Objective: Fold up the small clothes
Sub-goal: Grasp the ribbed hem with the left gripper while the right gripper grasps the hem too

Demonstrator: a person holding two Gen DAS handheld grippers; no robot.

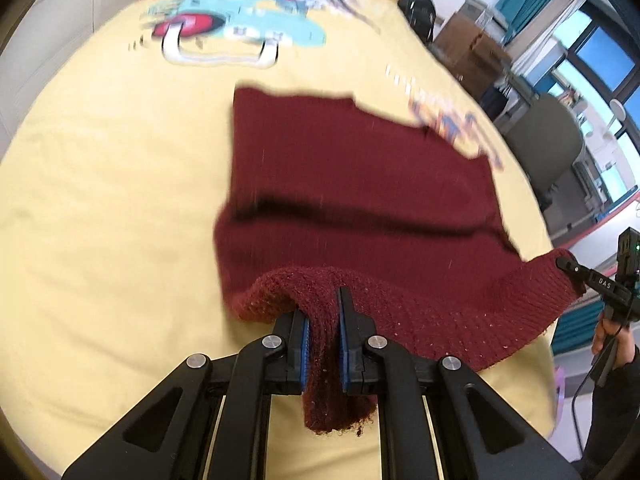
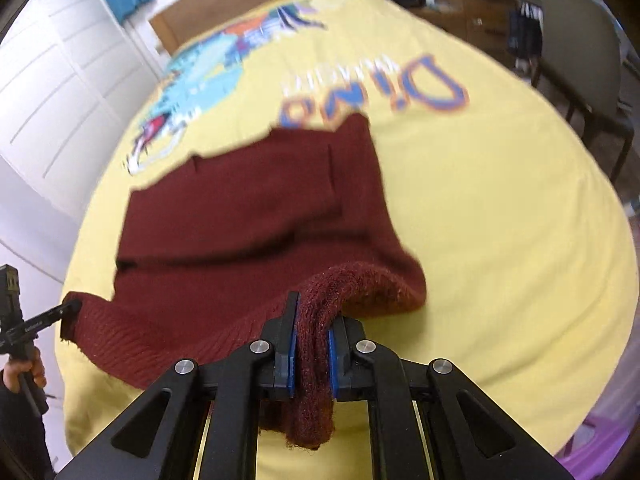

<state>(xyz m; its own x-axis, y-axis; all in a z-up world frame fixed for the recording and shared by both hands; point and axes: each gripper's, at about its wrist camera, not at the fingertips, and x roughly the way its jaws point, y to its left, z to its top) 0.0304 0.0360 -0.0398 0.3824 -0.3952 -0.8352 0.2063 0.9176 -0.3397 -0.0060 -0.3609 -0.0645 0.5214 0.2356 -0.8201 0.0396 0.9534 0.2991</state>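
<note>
**Inspector:** Nearest the lens, the left gripper has its blue pads clamped tight on a bunched edge of the maroon knitted garment, with a tuft hanging below the jaws.

**Clerk:** And the other one?

**Inspector:** Same condition. The right gripper is pinched closed on the opposite near corner of the garment; seen from the left wrist, its black finger carries the letters "DAS".

**Clerk:** Where does the garment sit?

**Inspector:** Near edge is lifted off the yellow bedsheet between the two grippers; the far part lies flat on the sheet. Both views are blurred.

**Clerk:** Any other writing?

**Inspector:** Large orange-and-blue letters on the sheet, upside down in the right wrist view, reading "DINO"; smaller white text beside it is illegible. A blue cartoon dinosaur is printed beyond the garment
</note>
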